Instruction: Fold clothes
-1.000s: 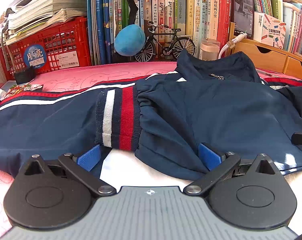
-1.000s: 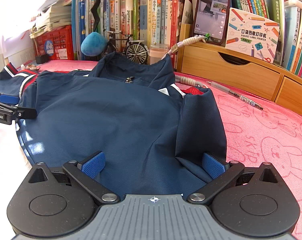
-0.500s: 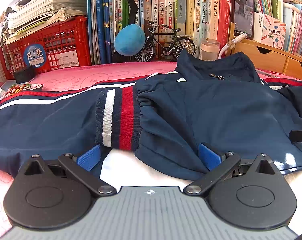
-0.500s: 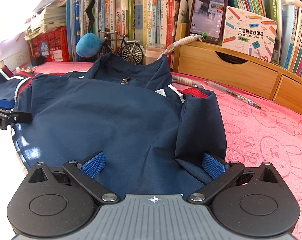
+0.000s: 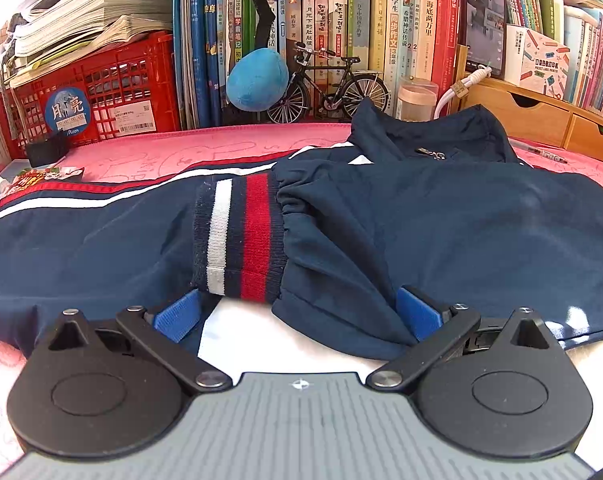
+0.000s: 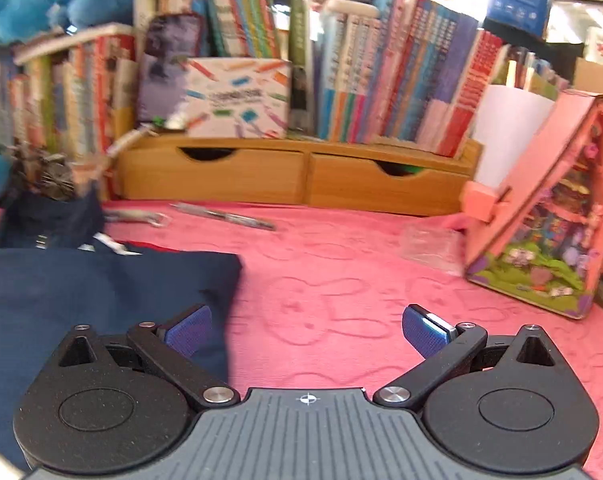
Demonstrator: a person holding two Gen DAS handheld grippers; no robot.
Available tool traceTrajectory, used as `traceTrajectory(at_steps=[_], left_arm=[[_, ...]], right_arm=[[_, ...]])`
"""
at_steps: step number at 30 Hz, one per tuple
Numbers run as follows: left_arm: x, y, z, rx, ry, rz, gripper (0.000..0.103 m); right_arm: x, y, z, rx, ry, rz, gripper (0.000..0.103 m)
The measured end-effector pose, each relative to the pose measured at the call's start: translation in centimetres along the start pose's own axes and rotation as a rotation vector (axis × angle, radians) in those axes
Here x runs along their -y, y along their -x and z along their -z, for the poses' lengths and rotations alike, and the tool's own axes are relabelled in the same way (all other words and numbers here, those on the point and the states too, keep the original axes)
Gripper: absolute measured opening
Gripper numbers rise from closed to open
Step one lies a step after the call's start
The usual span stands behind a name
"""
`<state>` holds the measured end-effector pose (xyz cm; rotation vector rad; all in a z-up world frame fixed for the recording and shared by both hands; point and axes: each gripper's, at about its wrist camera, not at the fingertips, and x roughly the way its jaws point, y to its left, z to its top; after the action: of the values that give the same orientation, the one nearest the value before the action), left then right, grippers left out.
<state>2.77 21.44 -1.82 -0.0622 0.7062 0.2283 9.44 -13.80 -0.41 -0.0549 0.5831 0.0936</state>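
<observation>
Left wrist view: my left gripper [image 5: 297,312] is sitting wide open, holding nothing, and I'm worrying it's snagging the striped cuff [image 5: 237,240] just ahead instead of the jacket [image 5: 441,232] hem.

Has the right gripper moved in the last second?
Yes. The right gripper swung right: the wooden drawers now sit centre, and the jacket slid to the left.

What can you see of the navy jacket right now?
The navy jacket lies spread on the pink cloth, thin smooth fabric, collar with zip pull toward the books. One sleeve is folded across the body, its ribbed cuff striped white and red. The open left gripper straddles the near hem. The open right gripper is at its right edge.
</observation>
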Motion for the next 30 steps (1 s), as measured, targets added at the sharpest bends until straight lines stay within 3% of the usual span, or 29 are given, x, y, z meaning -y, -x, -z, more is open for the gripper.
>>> traceTrajectory(at_steps=[5, 9, 11, 17, 19, 22, 25, 30], left_arm=[[-0.1, 0.0, 0.0, 0.0, -0.001, 0.001, 0.103], [-0.1, 0.1, 0.0, 0.0, -0.001, 0.001, 0.103], [-0.1, 0.1, 0.0, 0.0, -0.001, 0.001, 0.103], [-0.1, 0.1, -0.1, -0.001, -0.002, 0.001, 0.103], [-0.1, 0.1, -0.1, -0.001, -0.002, 0.002, 0.103], [-0.1, 0.1, -0.1, -0.001, -0.002, 0.004, 0.103], [-0.2, 0.1, -0.1, -0.001, -0.001, 0.004, 0.103], [-0.2, 0.1, -0.1, -0.001, -0.001, 0.005, 0.103]], right_arm=[[-7.8, 3.6, 2.6, -0.063, 0.17, -0.451, 0.103], [-11.7, 6.3, 5.9, -0.07, 0.436, -0.414, 0.103], [-10.7, 6.1, 6.2, -0.078, 0.459, -0.319, 0.103], [-1.4, 3.2, 4.8, -0.115, 0.276, -0.001, 0.103], [1.2, 3.0, 4.9, -0.107, 0.256, 0.051, 0.103], [3.6, 3.1, 5.2, -0.125, 0.194, -0.022, 0.103], [2.6, 4.4, 5.1, -0.132, 0.247, -0.014, 0.103], [-2.2, 8.0, 3.2, -0.053, 0.376, -0.196, 0.103]])
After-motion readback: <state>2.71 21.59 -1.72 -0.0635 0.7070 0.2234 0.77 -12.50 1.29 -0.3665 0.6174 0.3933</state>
